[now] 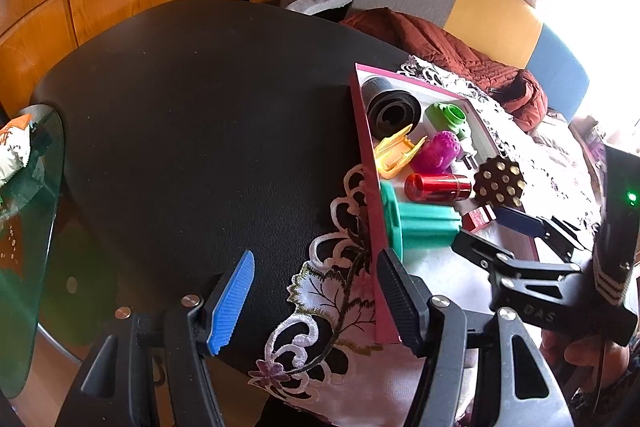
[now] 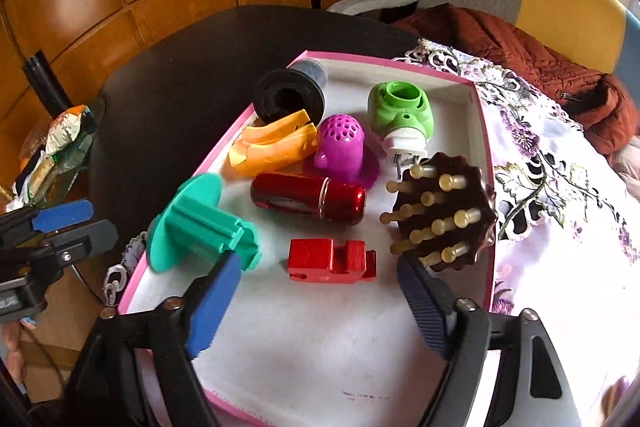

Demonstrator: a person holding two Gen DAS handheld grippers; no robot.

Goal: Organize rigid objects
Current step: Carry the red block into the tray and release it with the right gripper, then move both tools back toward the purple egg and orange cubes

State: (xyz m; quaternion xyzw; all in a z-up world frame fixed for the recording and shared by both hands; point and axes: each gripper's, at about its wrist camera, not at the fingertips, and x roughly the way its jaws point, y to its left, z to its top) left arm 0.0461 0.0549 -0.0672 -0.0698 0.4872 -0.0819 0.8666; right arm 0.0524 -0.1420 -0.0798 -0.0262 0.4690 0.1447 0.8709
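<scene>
On a black table [image 1: 200, 107], a pink-rimmed box [image 2: 480, 163] held a red block [image 2: 332, 261], red tube [image 2: 308, 201] and teal spool [image 2: 196, 223]. The right gripper [image 2: 316, 303] gaped empty above the block; the left gripper [image 1: 316, 301] stood open, empty.

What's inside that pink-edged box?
The pink-edged box holds a teal spool, red block, red canister, brown studded disc, purple perforated piece, orange clip, green plug-in and black roll. Anything beneath them is hidden.

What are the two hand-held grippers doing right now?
Left hand-held gripper: open, holding nothing.
Right hand-held gripper: open, holding nothing, over the tray.
</scene>
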